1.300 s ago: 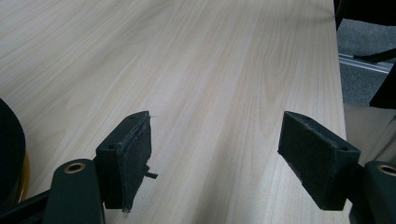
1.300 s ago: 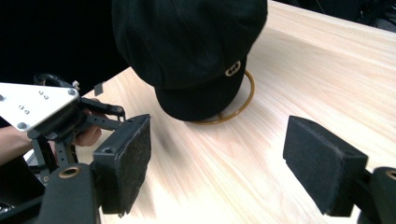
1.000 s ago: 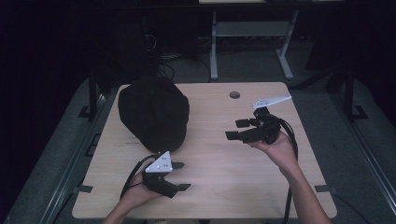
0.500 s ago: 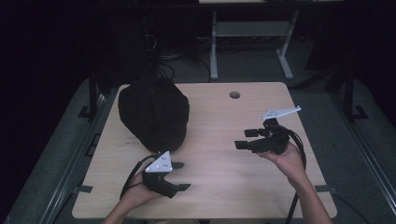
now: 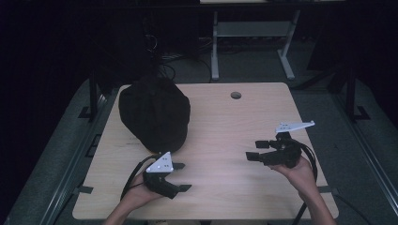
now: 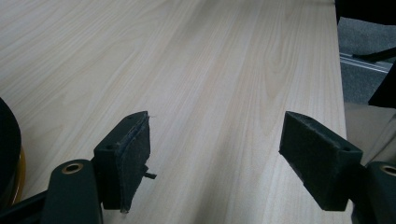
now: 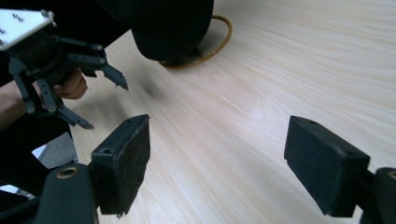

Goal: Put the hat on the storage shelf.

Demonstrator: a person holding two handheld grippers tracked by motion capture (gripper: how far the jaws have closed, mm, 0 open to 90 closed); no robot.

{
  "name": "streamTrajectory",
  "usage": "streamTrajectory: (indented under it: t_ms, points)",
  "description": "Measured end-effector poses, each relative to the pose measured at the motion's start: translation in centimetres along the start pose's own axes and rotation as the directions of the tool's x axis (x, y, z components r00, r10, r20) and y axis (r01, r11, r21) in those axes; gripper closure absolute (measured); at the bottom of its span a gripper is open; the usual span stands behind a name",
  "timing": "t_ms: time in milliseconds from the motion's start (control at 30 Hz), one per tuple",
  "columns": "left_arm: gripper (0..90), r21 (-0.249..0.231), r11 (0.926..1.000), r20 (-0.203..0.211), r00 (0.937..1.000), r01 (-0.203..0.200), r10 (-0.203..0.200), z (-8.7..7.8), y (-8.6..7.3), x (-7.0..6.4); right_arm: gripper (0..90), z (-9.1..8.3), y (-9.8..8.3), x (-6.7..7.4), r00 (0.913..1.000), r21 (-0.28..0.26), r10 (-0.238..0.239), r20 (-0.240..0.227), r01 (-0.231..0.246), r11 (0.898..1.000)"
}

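I hold both tongs wide apart, with nothing in them. My left gripper (image 5: 180, 176) sits just beside the one black hat (image 5: 154, 112) at the far left of the table (image 5: 225, 117). My right gripper (image 5: 257, 149) waits well apart. I think I must reach and grab the hat next.
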State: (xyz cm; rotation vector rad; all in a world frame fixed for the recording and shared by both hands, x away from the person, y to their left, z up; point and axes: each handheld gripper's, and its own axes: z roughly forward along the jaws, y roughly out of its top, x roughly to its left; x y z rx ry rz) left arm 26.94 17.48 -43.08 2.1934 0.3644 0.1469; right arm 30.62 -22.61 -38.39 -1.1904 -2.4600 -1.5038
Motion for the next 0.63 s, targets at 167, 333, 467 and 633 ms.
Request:
streamTrajectory:
  t_ms: [167,333,467,633]
  points:
    - [24.1,0.003,1.0000,-0.001,1.0000,0.003,-0.003,0.0,0.0,0.1,22.5,-0.7,-1.3,0.1,0.9998,-0.004,-0.004,0.021,0.004,1.000]
    - [24.1,-0.005,0.9997,-0.001,0.9998,0.022,-0.022,0.0,-0.2,0.2,22.6,-0.8,-3.1,0.1,0.9996,-0.002,0.007,0.029,-0.007,1.000]
    - [24.1,-0.014,0.9993,0.001,0.9994,0.035,-0.035,-0.1,-0.3,0.4,22.6,-0.6,-5.0,0.5,0.9992,-0.010,0.016,0.035,-0.016,1.000]
    - [24.1,-0.022,0.9989,0.002,0.9992,0.041,-0.041,-0.2,-0.3,0.5,22.6,0.2,-7.8,1.6,0.9991,-0.014,0.020,0.037,-0.020,1.000]
